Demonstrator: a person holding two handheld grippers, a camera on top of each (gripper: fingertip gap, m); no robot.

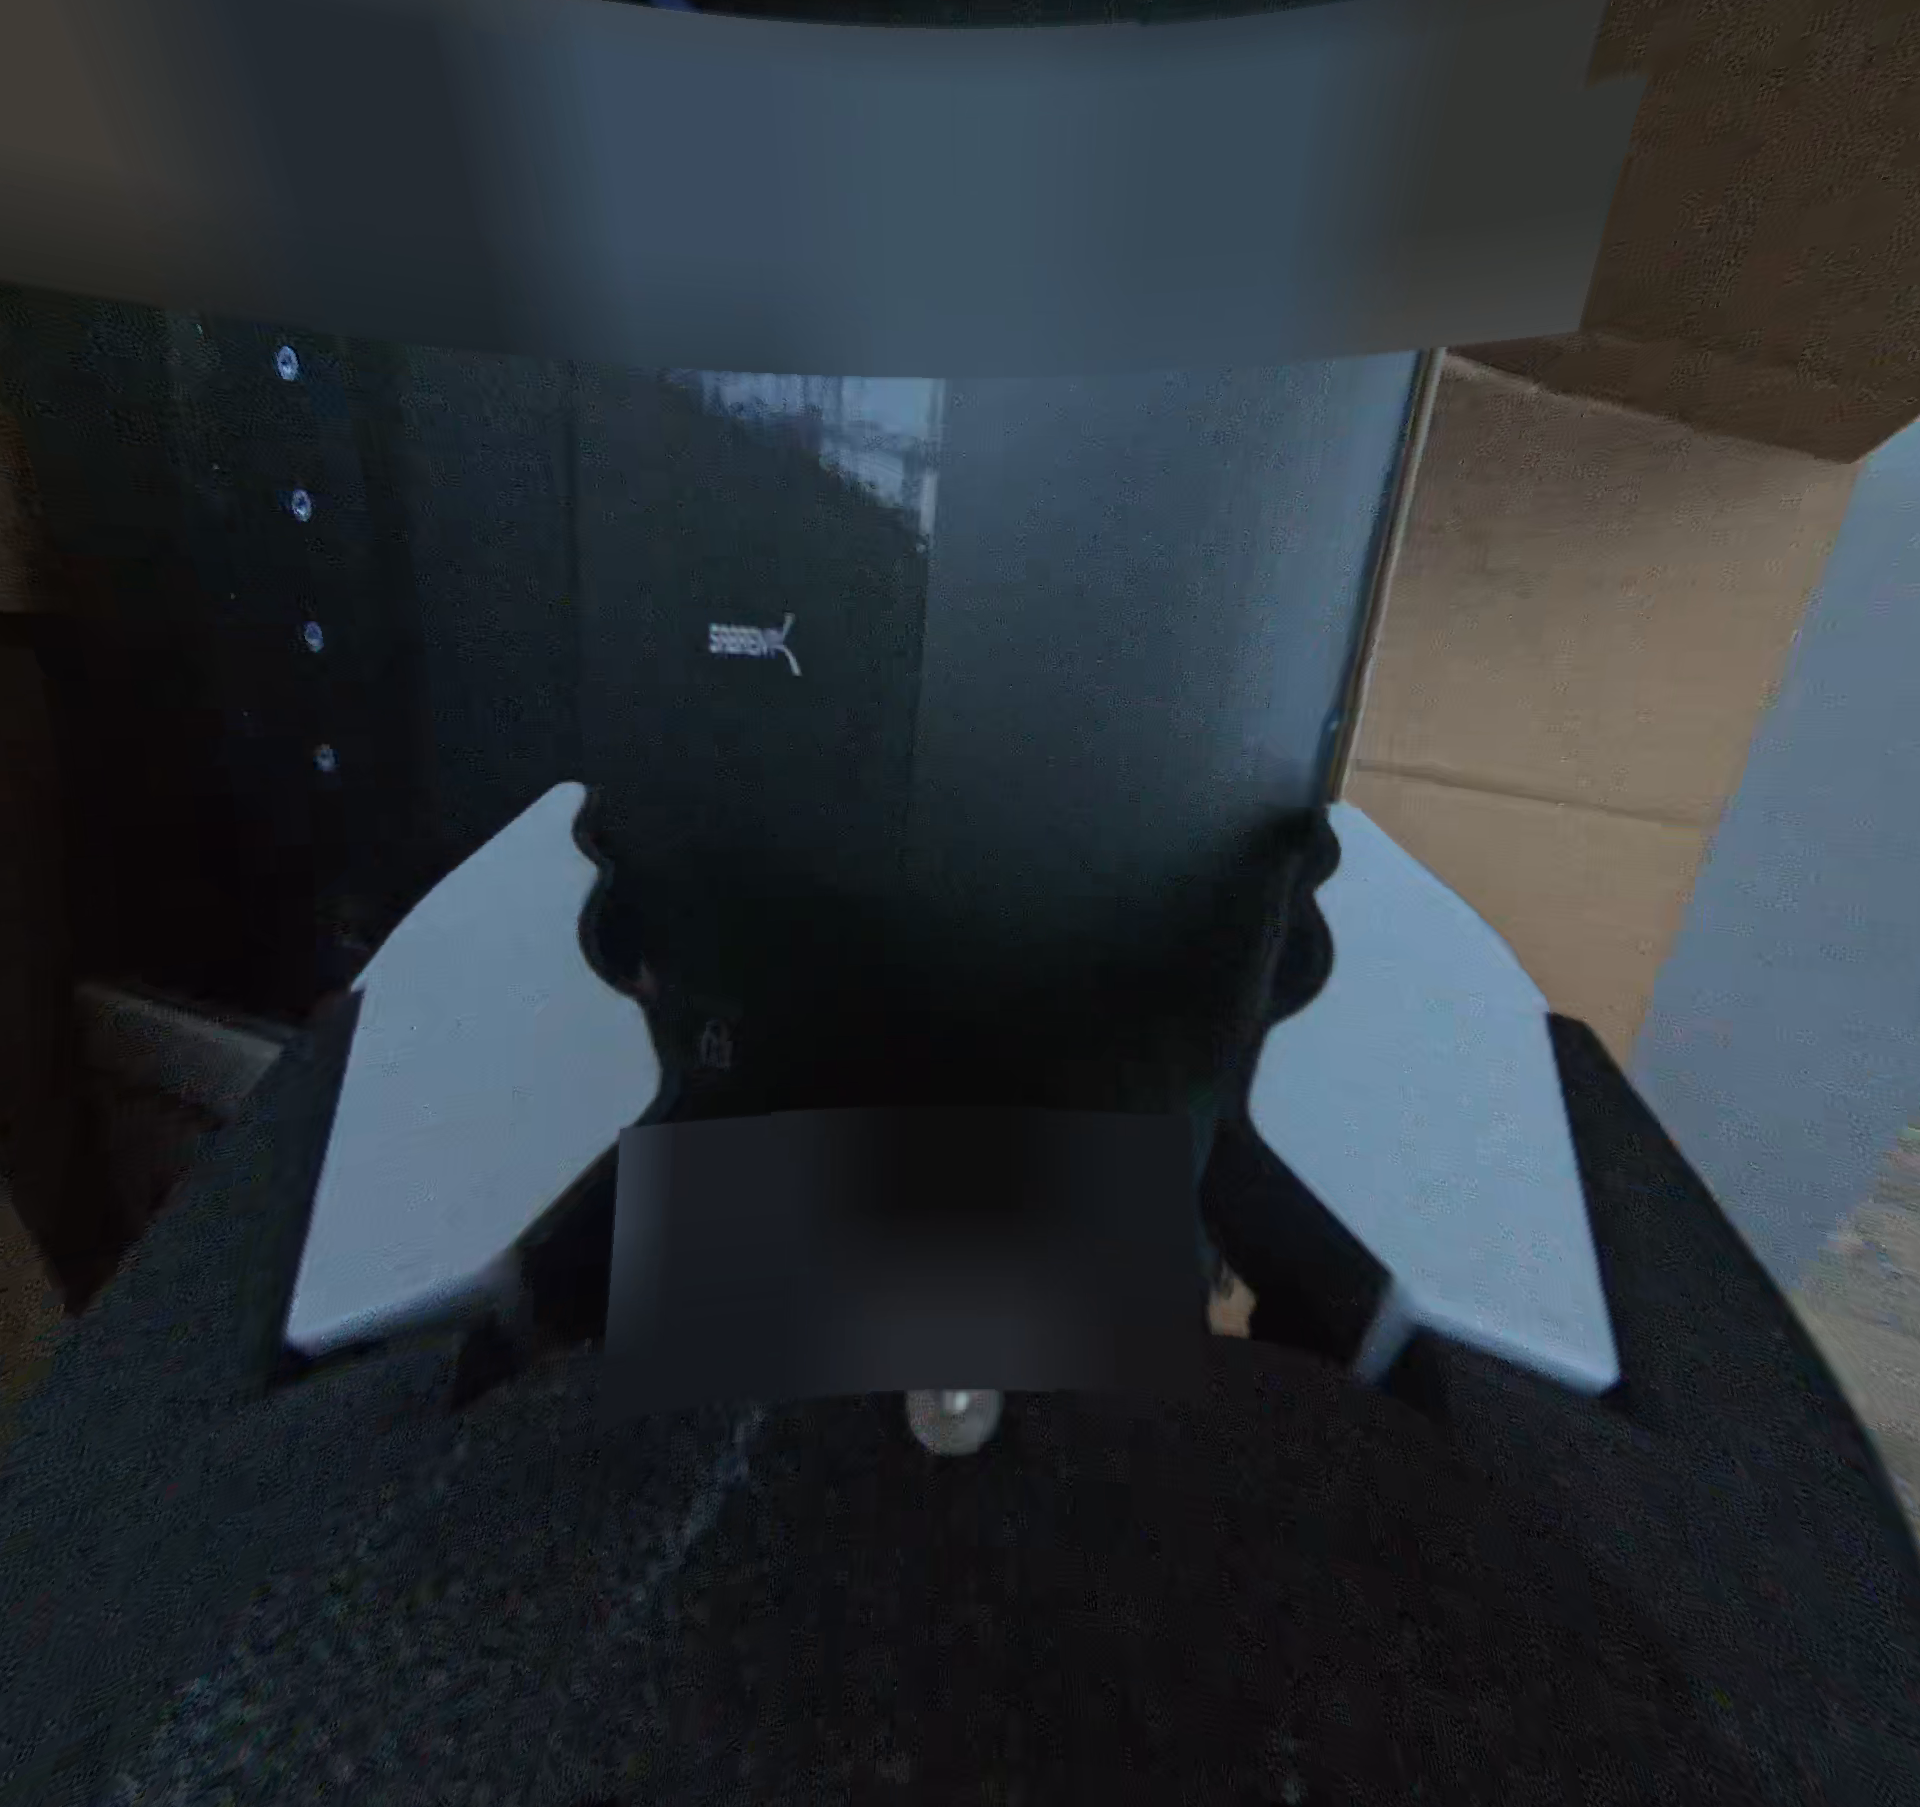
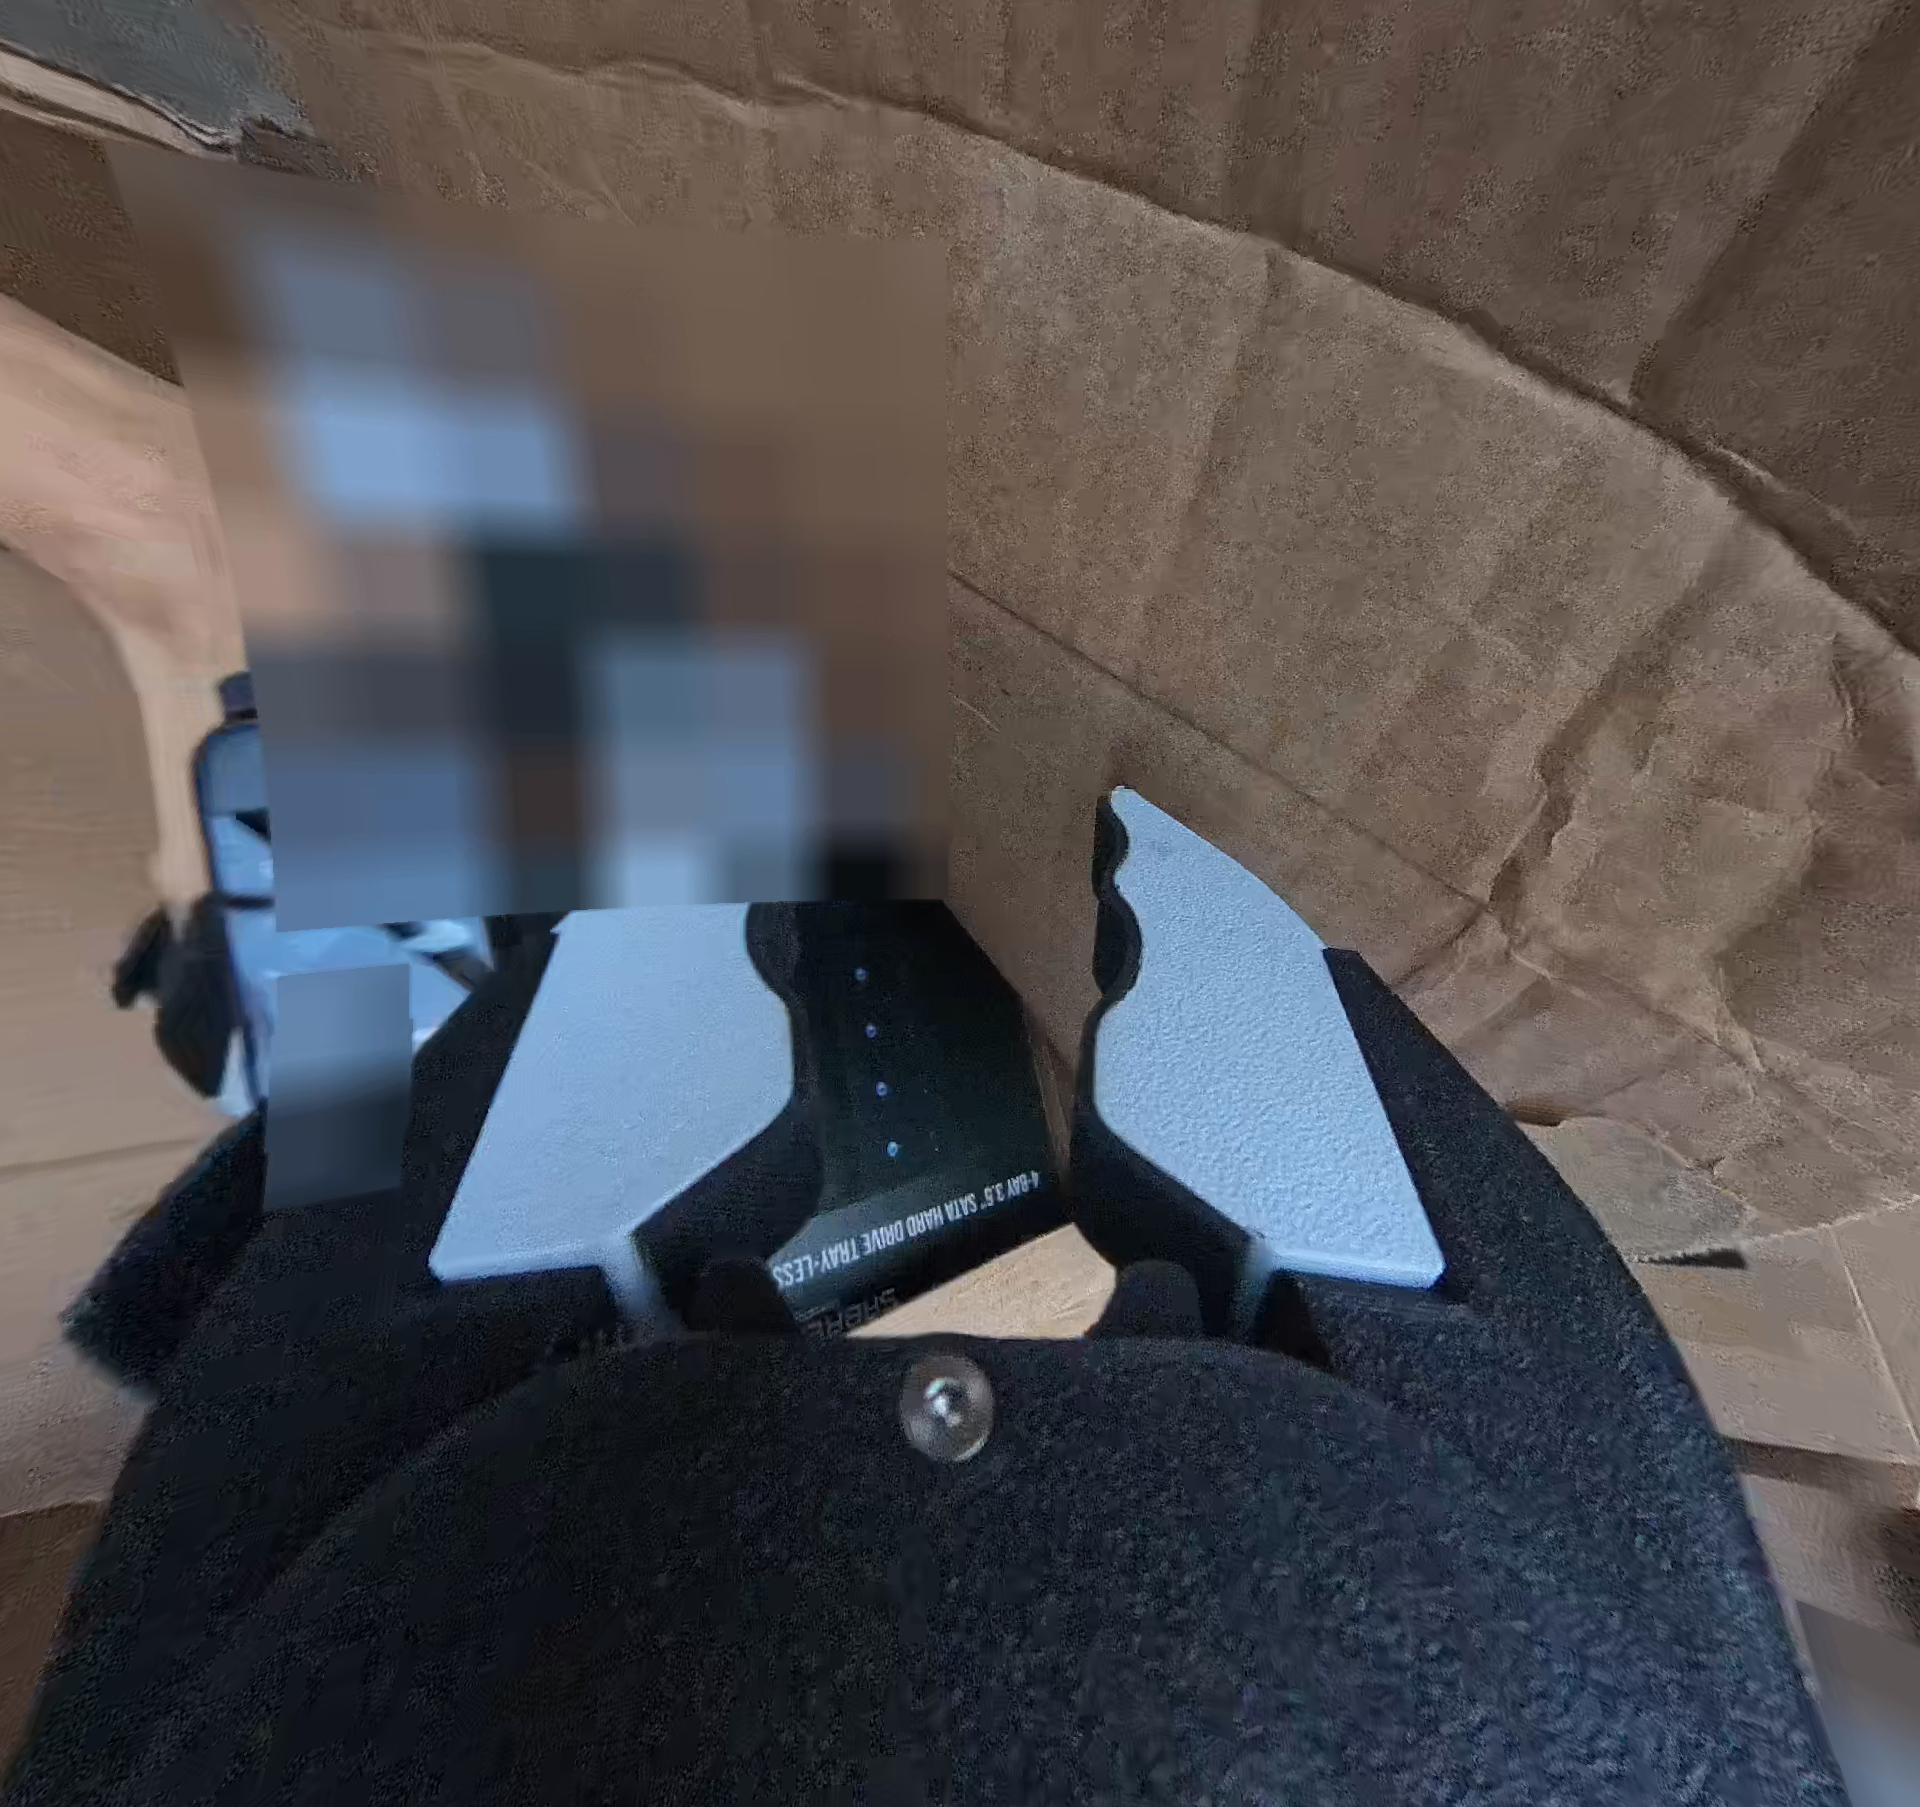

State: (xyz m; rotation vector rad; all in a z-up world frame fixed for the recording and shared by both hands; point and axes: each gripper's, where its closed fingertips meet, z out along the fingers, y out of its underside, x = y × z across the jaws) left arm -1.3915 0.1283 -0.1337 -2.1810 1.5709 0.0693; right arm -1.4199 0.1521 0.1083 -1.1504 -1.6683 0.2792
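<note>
Two grippers, one black box between them, all inside a brown cardboard carton.

Left gripper (image 1: 956,822): white fingers (image 1: 468,1061) spread wide, each inner edge against a side of the glossy black box (image 1: 831,697). The box fills the whole gap, so the gripper is grasping it across its width. A column of four small pale dots runs down the box's left part; small white lettering sits near its middle. Far right of the box: brown carton wall (image 1: 1538,666), then a pale bluish surface at the right edge, too blurred to identify.

Right gripper (image 2: 940,936): fingers (image 2: 1247,1113) straddle a near corner of the same black box (image 2: 914,1061). Left finger lies over the box's top face; right finger sits just beside its right edge, with a thin strip of cardboard visible between. Cannot tell whether this gripper is clamped on the box or merely around it. Creased carton wall (image 2: 1403,510) rises behind and to the right; carton floor (image 2: 1766,1362) lies near right.
</note>
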